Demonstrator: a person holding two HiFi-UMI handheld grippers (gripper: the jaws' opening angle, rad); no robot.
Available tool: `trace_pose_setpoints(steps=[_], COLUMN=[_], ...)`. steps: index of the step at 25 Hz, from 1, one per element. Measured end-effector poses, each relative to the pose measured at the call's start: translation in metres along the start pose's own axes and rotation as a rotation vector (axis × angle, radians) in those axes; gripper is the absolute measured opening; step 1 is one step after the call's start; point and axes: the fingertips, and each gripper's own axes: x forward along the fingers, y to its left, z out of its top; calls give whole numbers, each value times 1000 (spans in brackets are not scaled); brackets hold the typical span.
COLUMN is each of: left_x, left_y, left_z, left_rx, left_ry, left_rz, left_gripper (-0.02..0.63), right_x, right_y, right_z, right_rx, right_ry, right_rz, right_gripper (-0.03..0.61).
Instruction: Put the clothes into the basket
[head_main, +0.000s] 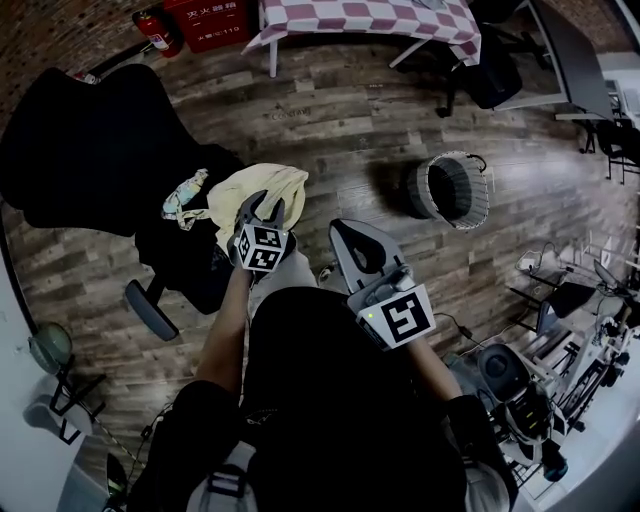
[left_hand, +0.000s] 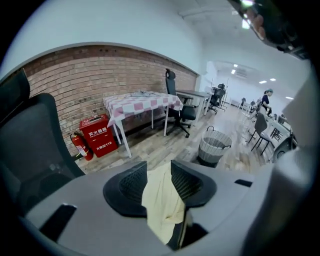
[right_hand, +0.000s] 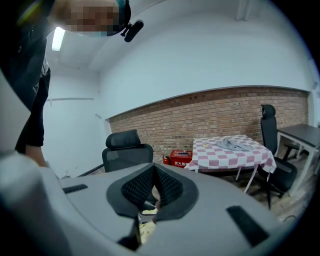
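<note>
A pale yellow garment (head_main: 262, 185) lies bunched on the seat of a black office chair (head_main: 90, 140), with a small light patterned cloth (head_main: 183, 198) to its left. My left gripper (head_main: 266, 205) hangs just over the yellow garment with its jaws apart. In the left gripper view the yellow garment (left_hand: 162, 200) shows in the gap of the left gripper (left_hand: 159, 167), and the pads do not pinch it. My right gripper (head_main: 340, 231) is held to the right of the chair, shut and empty, as the right gripper view (right_hand: 155, 170) shows. The round wicker basket (head_main: 428, 190) stands on the floor further right.
The basket (left_hand: 215, 147) has a handle and an open top. A table with a red-checked cloth (head_main: 370, 15) stands at the far side, with a grey garment (right_hand: 235, 144) on it. A red box (head_main: 205, 20) and fire extinguisher (head_main: 155, 30) sit by the brick wall.
</note>
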Motion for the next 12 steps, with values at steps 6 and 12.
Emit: trace_pose_setpoints(steps=[6, 12], left_x=[38, 59], left_y=[-5, 1], left_z=[-49, -76], left_rx=[51, 46], left_ry=[170, 260], left_rz=[-58, -65], left_gripper=[229, 276], right_x=[4, 4], right_y=[-3, -12], right_z=[-8, -12], right_rx=[17, 44], right_ry=[26, 47], right_rz=[-24, -62], right_gripper=[9, 9])
